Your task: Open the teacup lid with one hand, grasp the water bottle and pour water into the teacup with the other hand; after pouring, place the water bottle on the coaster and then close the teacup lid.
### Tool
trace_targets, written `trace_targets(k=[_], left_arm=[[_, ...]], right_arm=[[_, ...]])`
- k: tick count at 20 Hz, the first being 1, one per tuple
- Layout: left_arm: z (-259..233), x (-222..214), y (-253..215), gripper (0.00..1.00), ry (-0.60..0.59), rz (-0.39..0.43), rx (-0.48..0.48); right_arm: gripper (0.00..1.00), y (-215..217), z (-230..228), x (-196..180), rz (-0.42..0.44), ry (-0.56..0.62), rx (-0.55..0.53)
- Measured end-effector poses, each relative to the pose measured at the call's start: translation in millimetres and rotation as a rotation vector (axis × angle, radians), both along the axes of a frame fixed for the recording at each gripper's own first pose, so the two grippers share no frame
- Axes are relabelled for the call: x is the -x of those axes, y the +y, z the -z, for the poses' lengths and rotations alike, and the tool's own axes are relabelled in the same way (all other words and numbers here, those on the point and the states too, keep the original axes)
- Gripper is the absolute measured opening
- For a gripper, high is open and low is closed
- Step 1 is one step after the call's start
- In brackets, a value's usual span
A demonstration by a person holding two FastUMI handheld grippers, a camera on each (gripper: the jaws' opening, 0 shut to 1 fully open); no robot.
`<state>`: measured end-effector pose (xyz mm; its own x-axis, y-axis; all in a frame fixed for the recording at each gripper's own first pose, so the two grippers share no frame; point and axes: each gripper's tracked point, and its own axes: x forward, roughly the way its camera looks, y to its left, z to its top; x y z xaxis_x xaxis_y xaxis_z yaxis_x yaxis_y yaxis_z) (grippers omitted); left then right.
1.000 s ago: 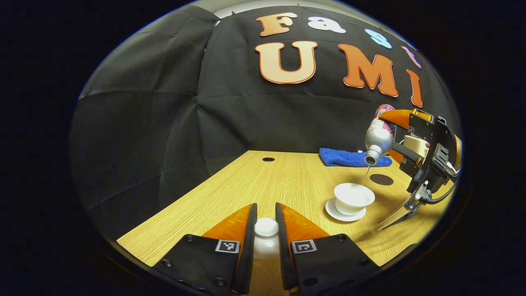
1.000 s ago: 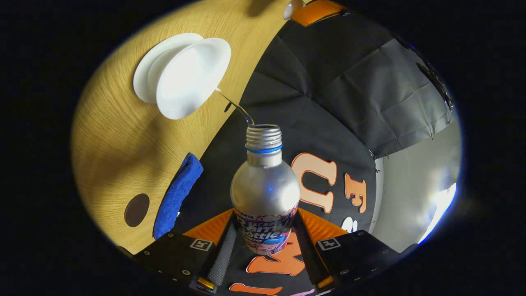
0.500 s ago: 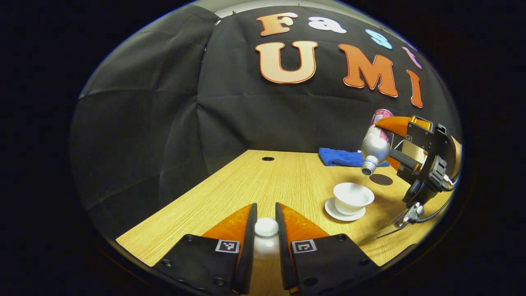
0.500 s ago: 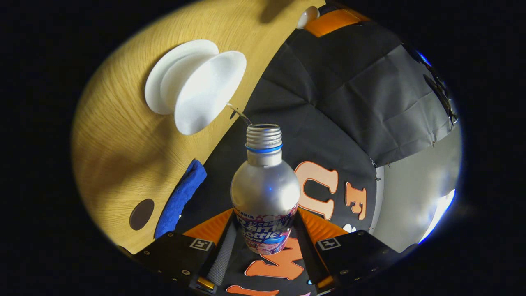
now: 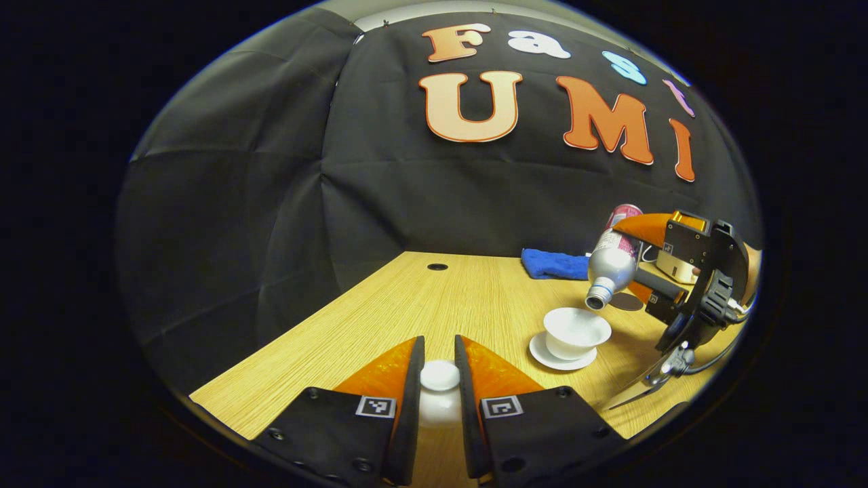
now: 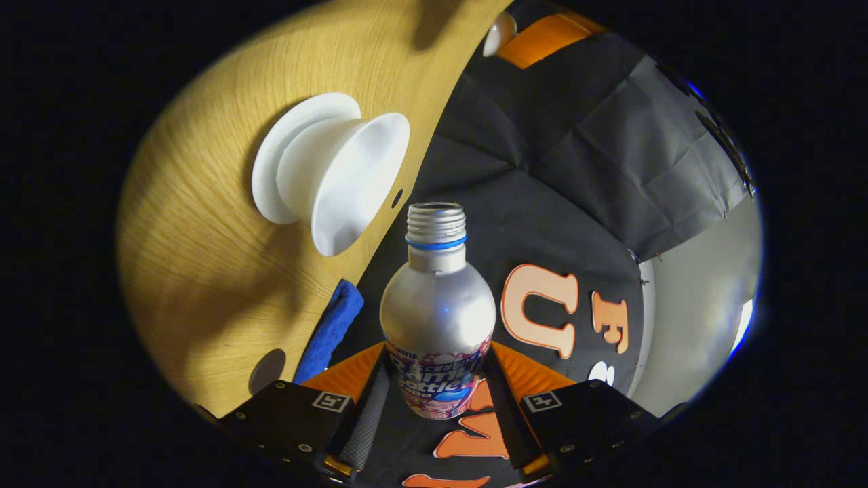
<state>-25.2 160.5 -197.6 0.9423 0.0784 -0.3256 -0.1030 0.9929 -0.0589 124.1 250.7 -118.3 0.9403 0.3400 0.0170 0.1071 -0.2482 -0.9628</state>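
Right gripper view has the water bottle (image 6: 437,308) dead centre, my right gripper (image 6: 435,400) clamped on its labelled lower body, one orange finger pressing each side. Its long axis runs straight out along my fingers, the uncapped threaded mouth pointing away from me. In the left gripper view that same bottle (image 5: 609,264) hangs tilted, base high toward the booth wall and mouth slanting down toward the teacup (image 5: 576,332) (no stream shows at the mouth in either view). The mouth sits just above the cup's far rim, a little to the side of it, not touching.

Taking the teacup as the landmark: it stands open and upright on its white saucer (image 5: 561,356) on the wooden table (image 5: 420,298). In the right gripper view the teacup (image 6: 352,179) and saucer (image 6: 271,163) appear up and left of the bottle's neck. Behind the cup, partly hidden by the bottle, lies the dark round coaster (image 5: 627,303), bare. Farther back from the cup, near the wall, rests a folded blue towel (image 5: 553,264). A small round hole (image 5: 437,267) in the tabletop lies well away from the cup, toward the back edge.

Well apart from the cup, at the table's near side, my left gripper (image 5: 439,383) holds the teacup lid (image 5: 439,376); both fingers close on its white knob.
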Motion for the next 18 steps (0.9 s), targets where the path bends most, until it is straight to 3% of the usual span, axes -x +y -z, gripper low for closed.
trace_targets(k=[1,2,3,4,5,6,13,18], left_arm=[[3.1,-1.0,2.4,0.27,0.007,-0.006,0.000],[2.1,-1.9,3.8,0.32,0.005,-0.009,0.000],[2.5,-2.3,2.0,0.27,0.006,-0.007,0.000],[0.2,-3.0,-0.3,0.32,0.002,-0.006,0.002],[-3.4,-3.5,-1.7,0.27,-0.002,-0.003,0.005],[-6.9,-4.8,-3.7,0.32,-0.007,-0.002,0.006],[-30.0,-25.6,-38.7,0.32,-0.046,0.060,0.015],[-45.1,-46.6,-75.0,0.32,-0.065,0.125,0.028]], right_arm=[[0.77,-3.0,4.7,-0.6,0.015,0.030,-0.037],[0.77,-4.0,8.2,-1.2,0.026,0.067,-0.082],[0.75,-6.9,12.1,-1.5,0.040,0.111,-0.135],[0.78,-8.2,16.0,-2.3,0.054,0.161,-0.191],[0.77,-9.7,20.6,-1.9,0.069,0.211,-0.247],[0.78,-10.7,22.6,-0.7,0.088,0.261,-0.306],[0.78,-47.9,10.2,-2.0,0.240,0.541,-0.834],[0.78,-73.2,24.4,-27.4,0.309,0.666,-1.125]])
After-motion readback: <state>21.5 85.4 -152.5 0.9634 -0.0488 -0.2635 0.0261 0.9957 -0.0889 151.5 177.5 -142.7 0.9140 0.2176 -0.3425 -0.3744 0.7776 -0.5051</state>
